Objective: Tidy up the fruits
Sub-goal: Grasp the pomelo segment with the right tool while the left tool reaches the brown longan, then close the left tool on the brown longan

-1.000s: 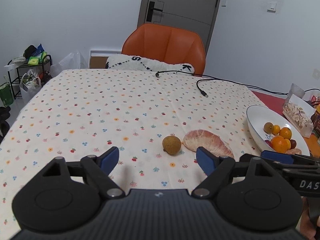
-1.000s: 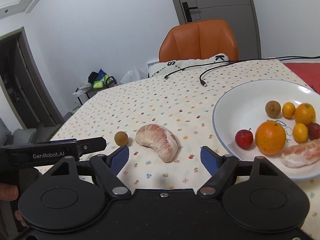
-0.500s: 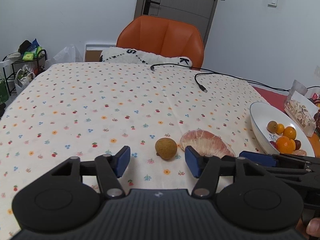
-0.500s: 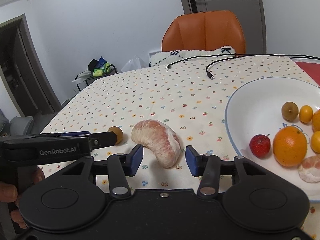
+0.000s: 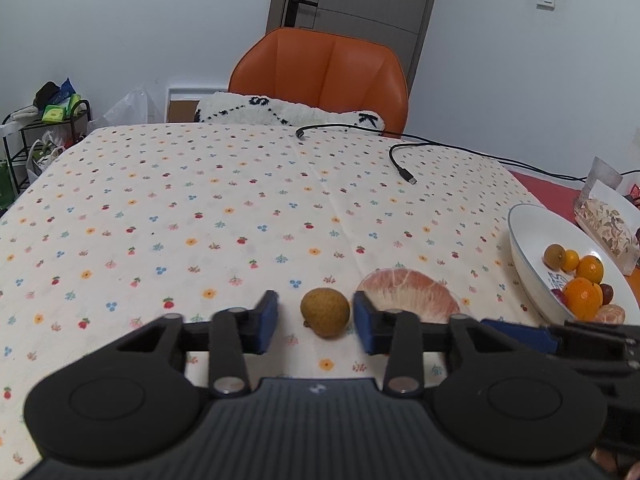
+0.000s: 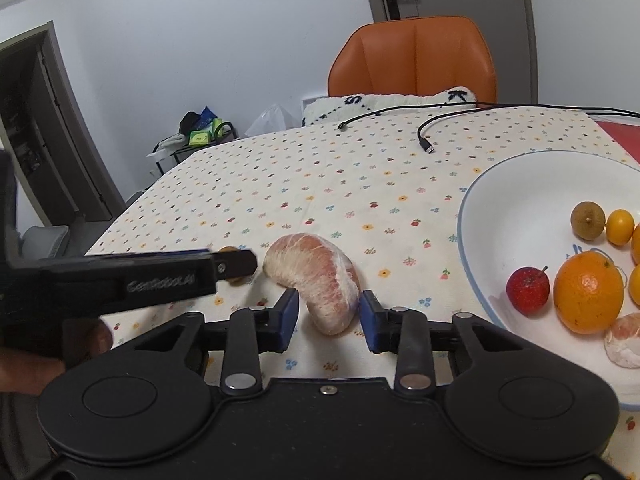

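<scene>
Soft even indoor light, faint shadows, fisheye-bent edges, sharp focus

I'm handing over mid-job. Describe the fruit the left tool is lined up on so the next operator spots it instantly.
On the flower-print tablecloth, left of the white plate of fruit, two pieces lie loose near the front edge. The target is the longan, between the open fingers of the left tool. It is small, round and brown, unlike the big pink peeled pomelo segment on its right.
</scene>
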